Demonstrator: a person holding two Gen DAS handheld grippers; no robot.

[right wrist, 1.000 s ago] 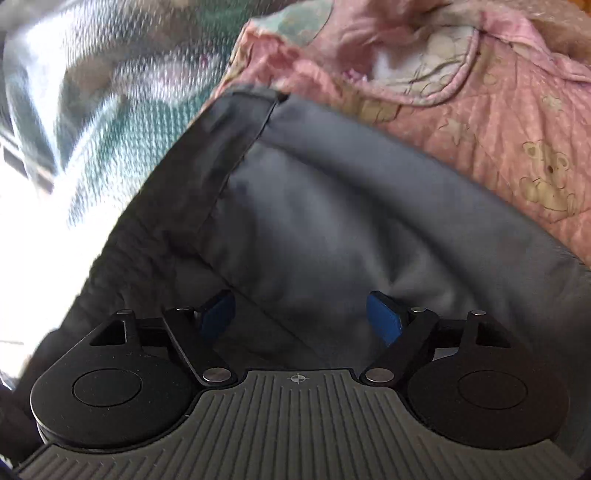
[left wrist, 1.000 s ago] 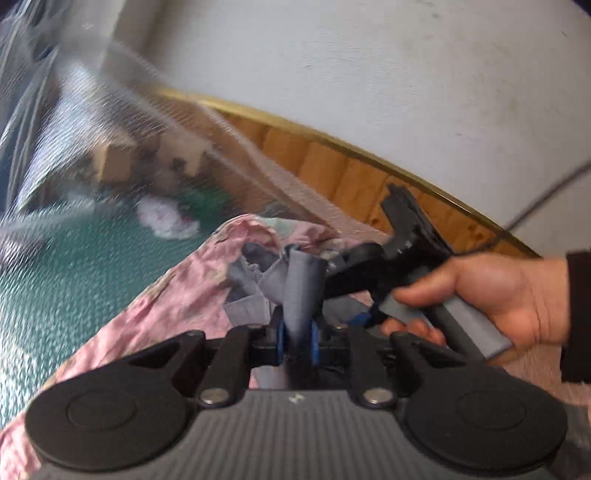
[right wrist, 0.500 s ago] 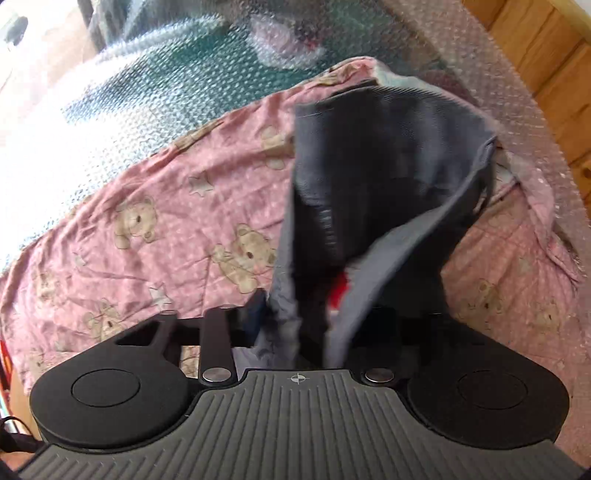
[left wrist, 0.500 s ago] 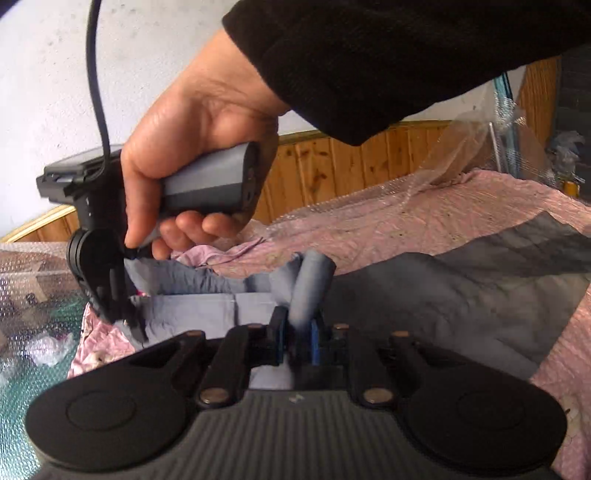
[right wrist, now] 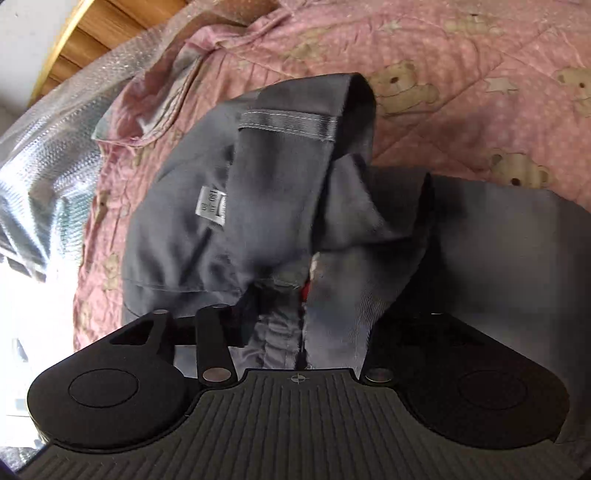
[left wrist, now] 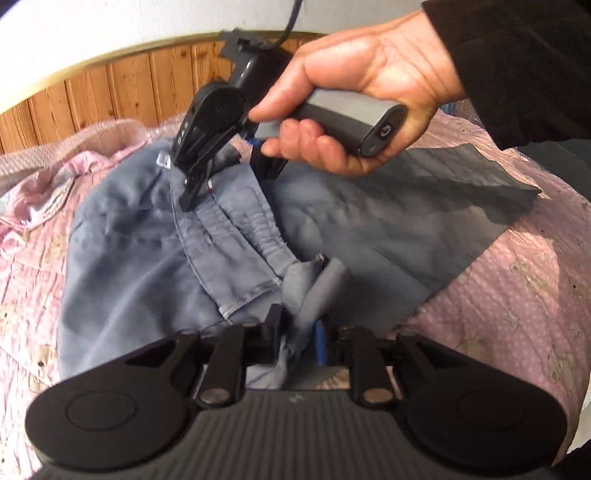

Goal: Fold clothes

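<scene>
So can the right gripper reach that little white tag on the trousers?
Probably yes. The right gripper hangs just beside the white tag on the trousers, with nothing covering it, though cloth is bunched between its fingers.

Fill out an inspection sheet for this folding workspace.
Surface: pink bear-print quilt, rumpled at its far edge.
Job's things: grey trousers spread on the quilt, waistband bunched, size label showing.
Clutter: bubble wrap beside the quilt.
Grippers: left gripper pinches a trouser fold, jaws just been opening; right gripper jaws apart around the waistband, just been opening.
Cables: dark cable rising from the right gripper.
Surroundings: wood panelling, white wall.
</scene>
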